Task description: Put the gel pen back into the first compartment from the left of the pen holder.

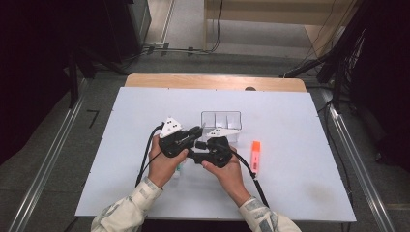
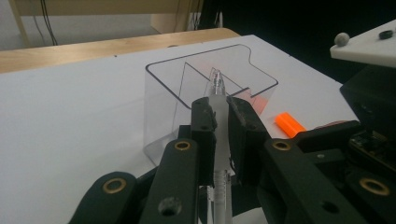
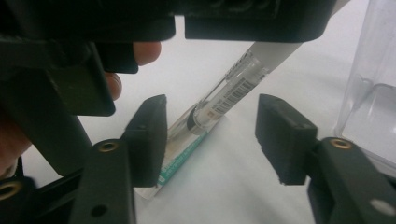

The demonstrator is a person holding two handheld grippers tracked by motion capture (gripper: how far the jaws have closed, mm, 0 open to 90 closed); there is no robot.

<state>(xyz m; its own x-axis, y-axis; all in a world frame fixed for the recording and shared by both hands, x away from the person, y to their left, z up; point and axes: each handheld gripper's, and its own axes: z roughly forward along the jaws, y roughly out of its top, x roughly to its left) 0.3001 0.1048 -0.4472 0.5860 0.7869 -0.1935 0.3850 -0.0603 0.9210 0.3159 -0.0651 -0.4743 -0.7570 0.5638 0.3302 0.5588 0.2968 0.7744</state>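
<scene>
We have the left hand-held gripper (image 2: pixel 221 116) clenched on a slim pen with a white barrel and a clear plastic end (image 2: pixel 217 100), and in the left gripper view that clear end points toward the transparent plastic organiser box with inner dividers (image 2: pixel 196 79) standing on the white desk (image 2: pixel 74 121). In the right gripper view the pen's other part (image 3: pixel 219 100) — clear, with a barcode label and a green-printed section — slants between the pads of the right hand-held gripper (image 3: pixel 210 135), which are apart and not pressing on it. So the right one is released, with the pen between its jaws.

In the high view both tools meet just in front of the box (image 1: pixel 221 118), the left hand-held gripper (image 1: pixel 196 133) and the right hand-held gripper (image 1: pixel 209 145) close together; an orange highlighter marker (image 1: pixel 255 155) lies on the desk to the right.

What could go wrong, in our judgement:
- The pen sits aslant across the right jaws, so if they close now they may catch it off-centre and twist it in the left grip.
- A pull along the barrel could slip on the smooth plastic — the pen might then drop onto the desk.
- The two tools are crowded; a small swing could knock the light box and shift or tip it.
- The left pads hold a narrow band of the barrel, so a sideways load may pivot it.
</scene>
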